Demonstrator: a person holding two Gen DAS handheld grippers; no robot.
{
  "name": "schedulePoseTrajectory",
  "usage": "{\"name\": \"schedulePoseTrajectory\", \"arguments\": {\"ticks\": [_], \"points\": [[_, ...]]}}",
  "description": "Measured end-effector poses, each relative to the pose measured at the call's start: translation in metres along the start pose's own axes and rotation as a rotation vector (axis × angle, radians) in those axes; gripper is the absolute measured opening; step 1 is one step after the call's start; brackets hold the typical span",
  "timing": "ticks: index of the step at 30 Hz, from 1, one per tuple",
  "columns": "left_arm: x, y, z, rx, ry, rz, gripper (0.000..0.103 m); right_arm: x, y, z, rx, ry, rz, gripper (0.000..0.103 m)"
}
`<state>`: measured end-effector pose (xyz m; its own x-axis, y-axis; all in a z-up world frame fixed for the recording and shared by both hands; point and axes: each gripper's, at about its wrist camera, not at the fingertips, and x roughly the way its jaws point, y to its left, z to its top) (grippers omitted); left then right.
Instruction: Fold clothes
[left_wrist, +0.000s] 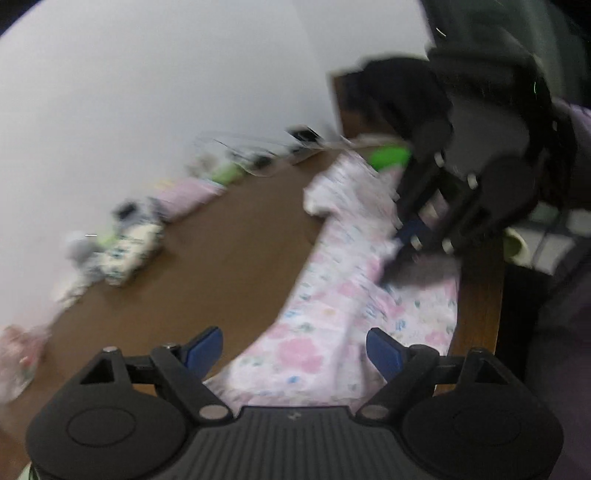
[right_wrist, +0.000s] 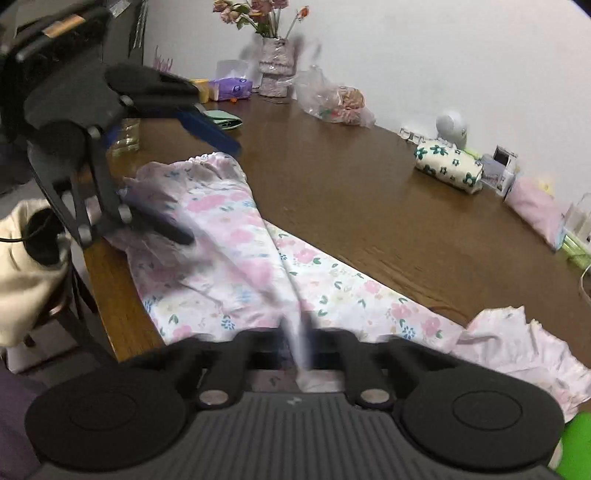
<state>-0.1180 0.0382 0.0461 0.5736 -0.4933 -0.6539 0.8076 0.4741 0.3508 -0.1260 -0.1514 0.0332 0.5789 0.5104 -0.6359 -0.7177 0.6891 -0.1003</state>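
Observation:
A pink floral garment (left_wrist: 332, 295) (right_wrist: 240, 236) lies spread along the near edge of the brown wooden table (left_wrist: 203, 266) (right_wrist: 369, 192). My left gripper (left_wrist: 295, 347) is open just above the cloth, nothing between its blue pads. The right wrist view shows it at the upper left (right_wrist: 212, 192), jaws wide over the ruffled hem. My right gripper (right_wrist: 303, 343) is shut on a raised, blurred fold of the garment. In the left wrist view it (left_wrist: 399, 254) pinches the cloth near the table's right edge.
Along the wall stand a vase of dried flowers (right_wrist: 273, 70), a plastic bag (right_wrist: 336, 99), a floral fabric roll (right_wrist: 448, 166) and a pink pouch (right_wrist: 535, 210). A cream bag (right_wrist: 22, 266) hangs off the table's left side. Something green (right_wrist: 576, 443) shows at lower right.

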Motion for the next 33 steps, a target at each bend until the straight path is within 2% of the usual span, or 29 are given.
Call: {"name": "schedulePoseTrajectory", "arguments": {"ticks": [2,4,5,7,8,11,12,13,14,16,18,21,26,30,33], "points": [[0.015,0.002,-0.004,0.014,0.073,-0.034,0.07,-0.005,0.001,0.002,0.002,-0.042,-0.016,0.002],[0.022,0.005,-0.003,0.017,0.132,-0.093,0.014,-0.011,0.0,0.004,0.007,-0.077,-0.034,0.002],[0.022,0.006,-0.003,0.017,0.141,-0.09,0.006,-0.013,-0.001,0.004,0.01,-0.086,-0.038,0.002],[0.017,0.006,-0.001,0.025,0.136,-0.03,0.006,-0.017,0.0,0.001,0.013,-0.092,-0.059,0.002],[0.013,0.003,0.0,0.053,0.129,0.051,0.006,-0.017,0.001,0.0,0.012,-0.087,-0.073,0.002],[0.002,-0.027,-0.001,0.263,0.141,0.362,0.007,-0.014,0.005,-0.007,0.007,-0.062,-0.104,0.002],[-0.001,-0.04,-0.005,0.343,0.149,0.432,0.009,-0.012,0.006,-0.01,0.01,-0.053,-0.105,0.002],[-0.003,-0.053,-0.01,0.393,0.161,0.471,0.011,-0.012,0.007,-0.014,0.016,-0.046,-0.101,0.002],[-0.005,-0.064,-0.016,0.414,0.175,0.484,0.012,-0.009,0.008,-0.016,0.021,-0.038,-0.093,0.002],[-0.007,-0.081,-0.032,0.392,0.198,0.456,0.016,-0.005,0.006,-0.02,0.028,-0.016,-0.089,0.002],[-0.009,-0.088,-0.048,0.314,0.238,0.407,0.021,-0.001,0.004,-0.024,0.03,0.008,-0.093,0.002],[-0.016,-0.083,-0.057,0.204,0.263,0.411,0.021,-0.005,0.001,-0.028,0.024,0.031,-0.111,0.002],[-0.036,-0.054,-0.068,-0.042,0.217,0.388,0.023,-0.021,0.0,-0.03,0.038,0.024,-0.098,0.002],[-0.036,-0.04,-0.078,-0.18,0.188,0.383,0.036,-0.024,0.012,-0.033,0.027,0.04,-0.068,0.002],[-0.043,-0.033,-0.08,-0.241,0.176,0.363,0.041,-0.019,0.016,-0.039,0.036,0.067,-0.063,0.002]]}}
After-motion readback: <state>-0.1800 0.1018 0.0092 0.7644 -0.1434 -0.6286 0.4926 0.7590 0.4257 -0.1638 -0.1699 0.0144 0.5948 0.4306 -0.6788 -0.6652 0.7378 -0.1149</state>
